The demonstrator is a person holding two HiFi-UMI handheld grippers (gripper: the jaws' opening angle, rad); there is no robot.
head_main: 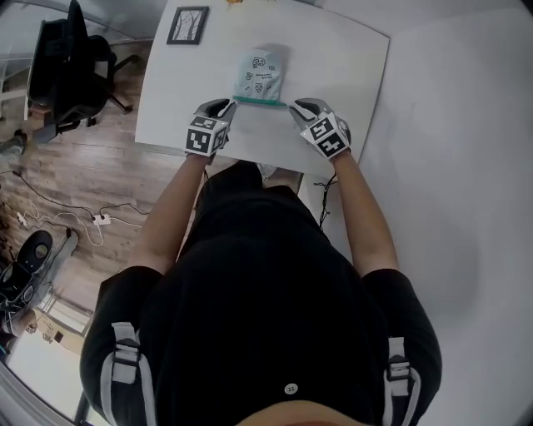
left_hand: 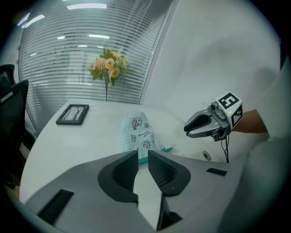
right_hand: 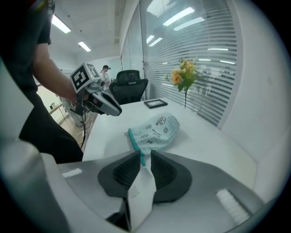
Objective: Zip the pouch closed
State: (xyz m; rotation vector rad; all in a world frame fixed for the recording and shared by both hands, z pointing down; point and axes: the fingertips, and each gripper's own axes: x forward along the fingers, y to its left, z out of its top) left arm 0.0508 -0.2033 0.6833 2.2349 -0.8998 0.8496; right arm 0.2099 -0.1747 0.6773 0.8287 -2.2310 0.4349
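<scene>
Now you're holding left gripper (head_main: pixel 223 106) and right gripper (head_main: pixel 302 106) above near edge of white table (head_main: pixel 333 58), one by each end of pouch (head_main: pixel 261 73). Pouch is lying flat on table between them, teal zipper edge facing you. Left gripper's jaws are standing slightly apart, gripping nothing, pouch showing beyond gap. Right gripper's jaws are likewise parted narrowly, pressing on nothing, teal edge lining up behind gap. Picture frame (head_main: pixel 188 25) is sitting at table's far left corner.
</scene>
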